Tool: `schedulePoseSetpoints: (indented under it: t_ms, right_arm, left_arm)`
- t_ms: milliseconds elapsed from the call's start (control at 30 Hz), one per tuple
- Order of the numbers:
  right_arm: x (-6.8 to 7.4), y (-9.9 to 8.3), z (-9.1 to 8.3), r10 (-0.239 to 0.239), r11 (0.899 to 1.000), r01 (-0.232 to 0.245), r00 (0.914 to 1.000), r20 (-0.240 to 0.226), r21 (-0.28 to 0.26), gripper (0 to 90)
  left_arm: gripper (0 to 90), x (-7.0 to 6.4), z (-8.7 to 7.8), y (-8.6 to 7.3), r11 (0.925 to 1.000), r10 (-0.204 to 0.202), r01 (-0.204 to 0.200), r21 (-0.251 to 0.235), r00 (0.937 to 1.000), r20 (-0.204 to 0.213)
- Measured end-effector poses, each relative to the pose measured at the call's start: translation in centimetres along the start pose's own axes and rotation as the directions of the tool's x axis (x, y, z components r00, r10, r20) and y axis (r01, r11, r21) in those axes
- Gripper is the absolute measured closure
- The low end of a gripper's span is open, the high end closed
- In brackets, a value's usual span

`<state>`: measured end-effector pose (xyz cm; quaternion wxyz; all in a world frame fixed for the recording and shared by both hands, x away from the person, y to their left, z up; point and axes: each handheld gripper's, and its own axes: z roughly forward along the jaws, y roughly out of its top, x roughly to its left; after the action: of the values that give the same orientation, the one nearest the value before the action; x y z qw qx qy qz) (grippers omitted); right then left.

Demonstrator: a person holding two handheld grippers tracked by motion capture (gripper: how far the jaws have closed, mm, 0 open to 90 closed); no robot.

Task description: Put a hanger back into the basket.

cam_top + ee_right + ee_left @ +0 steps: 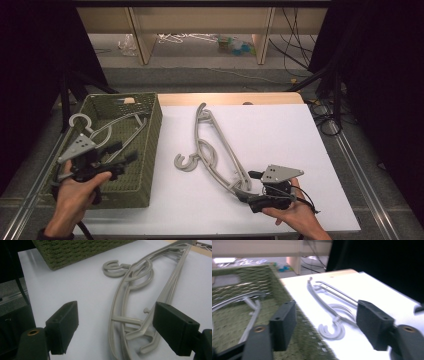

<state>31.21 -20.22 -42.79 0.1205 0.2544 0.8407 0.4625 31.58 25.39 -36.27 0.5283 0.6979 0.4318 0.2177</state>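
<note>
Both hand-held grippers, left and right, gape empty; grey hangers bear no legible writing, seemingly.

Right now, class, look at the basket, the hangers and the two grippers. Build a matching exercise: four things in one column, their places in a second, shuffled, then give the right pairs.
Things
1. basket
2. hangers on the sheet
3. left gripper
4. right gripper

Places
A. open, at the near end of the hangers on the sheet
B. lying on the white sheet, hooks toward the basket
C. open, above the basket
D. on the table's left side, with a hanger inside

Pairs: 1-D, 2-B, 3-C, 4-A
</note>
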Motion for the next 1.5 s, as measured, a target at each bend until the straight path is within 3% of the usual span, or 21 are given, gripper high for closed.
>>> schedulePoseSetpoints:
  t_ms: [67, 267, 300, 600, 700, 867, 900, 967, 1000, 1033, 1100, 1133, 1167, 1200, 1233, 1267, 1333, 1400, 1500]
  right_arm:
    - [0.0, 0.0, 0.0, 0.000, 1.000, 0.000, 1.0000, -0.001, 0.000, 21.7]
    - [0.1, -0.1, 0.0, 0.010, 1.000, -0.010, 0.9999, 0.001, 0.005, 21.0]
    - [0.0, -0.1, 0.1, 0.006, 1.000, -0.006, 1.0000, 0.004, 0.003, 20.9]
    - [0.1, -0.1, 0.3, 0.000, 1.000, 0.000, 1.0000, 0.002, 0.004, 21.0]
    - [0.1, 0.0, 0.4, 0.000, 1.000, 0.000, 1.0000, 0.004, 0.005, 20.9]
    - [0.3, 0.2, 0.7, -0.001, 1.000, 0.001, 1.0000, 0.010, 0.006, 20.7]
    - [0.2, 0.3, 1.1, -0.005, 1.000, 0.004, 1.0000, 0.007, 0.015, 20.7]
    - [0.2, 0.4, 1.4, -0.003, 1.000, 0.003, 0.9999, 0.010, 0.018, 20.7]
    - [0.1, 0.5, 1.9, -0.007, 1.000, 0.006, 0.9999, 0.012, 0.027, 20.7]
    - [-0.1, 0.7, 2.7, -0.009, 0.999, 0.008, 0.9998, 0.017, 0.046, 21.2]
    - [-0.2, 0.8, 3.0, -0.016, 0.998, 0.015, 0.9996, 0.022, 0.056, 21.2]
    - [-0.5, 1.2, 4.2, -0.028, 0.996, 0.025, 0.9988, 0.040, 0.082, 21.2]
    - [-0.5, 1.2, 4.2, -0.028, 0.996, 0.025, 0.9988, 0.040, 0.082, 21.2]
    - [-0.8, 1.6, 5.3, -0.015, 0.994, 0.009, 0.9988, 0.046, 0.112, 21.5]
    - [-0.8, 1.6, 5.3, -0.015, 0.994, 0.009, 0.9988, 0.046, 0.112, 21.5]
    - [-1.1, 1.9, 6.5, -0.021, 0.990, 0.012, 0.9981, 0.059, 0.144, 21.8]
    - [-1.1, 2.1, 7.2, -0.024, 0.987, 0.012, 0.9974, 0.068, 0.162, 21.9]
    - [-1.4, 2.3, 8.8, -0.038, 0.983, 0.021, 0.9950, 0.092, 0.184, 22.9]
    - [-1.4, 2.9, 10.4, -0.058, 0.973, 0.039, 0.9954, 0.076, 0.229, 23.9]
  left_arm:
    - [29.1, -0.3, 0.2, -0.2, 1.0000, 0.007, -0.007, -0.003, 1.0000, 0.003]
    - [20.6, -2.5, 0.9, -1.8, 0.9997, 0.001, 0.001, -0.026, 0.9979, 0.064]
    - [19.8, -3.3, 1.0, -2.1, 0.9996, 0.013, -0.011, -0.026, 0.9962, 0.086]
    - [19.4, -6.6, 1.2, -3.7, 0.9975, 0.066, -0.062, -0.034, 0.9903, 0.122]
    - [18.3, -7.3, 1.6, -4.4, 0.9973, 0.074, -0.072, -0.018, 0.9856, 0.152]
    - [18.1, -8.1, 2.0, -5.3, 0.9965, 0.084, -0.084, -0.007, 0.9832, 0.162]
    - [17.3, -8.2, 2.1, -5.6, 0.9943, 0.106, -0.106, -0.010, 0.9796, 0.171]
    - [16.7, -8.4, 2.2, -5.9, 0.9955, 0.094, -0.095, -0.002, 0.9813, 0.168]
    - [16.3, -8.5, 2.3, -6.1, 0.9957, 0.088, -0.092, 0.015, 0.9822, 0.166]
    - [16.0, -8.6, 2.6, -6.5, 0.9952, 0.088, -0.095, 0.023, 0.9762, 0.198]
    - [16.0, -8.8, 2.6, -6.7, 0.9952, 0.090, -0.096, 0.021, 0.9772, 0.192]
    - [16.0, -9.1, 2.9, -7.0, 0.9912, 0.120, -0.128, 0.033, 0.9731, 0.197]
    - [16.0, -9.1, 2.9, -7.0, 0.9912, 0.120, -0.128, 0.033, 0.9731, 0.197]
    - [16.0, -9.4, 3.1, -7.2, 0.9864, 0.153, -0.162, 0.028, 0.9677, 0.200]
    - [16.0, -9.4, 3.1, -7.2, 0.9864, 0.153, -0.162, 0.028, 0.9677, 0.200]
    - [16.0, -9.5, 3.2, -7.3, 0.9844, 0.166, -0.174, 0.022, 0.9637, 0.209]
    - [16.0, -9.7, 3.1, -7.4, 0.9788, 0.193, -0.203, 0.026, 0.9581, 0.212]
    - [16.0, -9.7, 3.0, -7.6, 0.9816, 0.177, -0.188, 0.033, 0.9623, 0.206]
    - [16.0, -9.5, 2.9, -7.6, 0.9825, 0.175, -0.184, 0.030, 0.9653, 0.194]
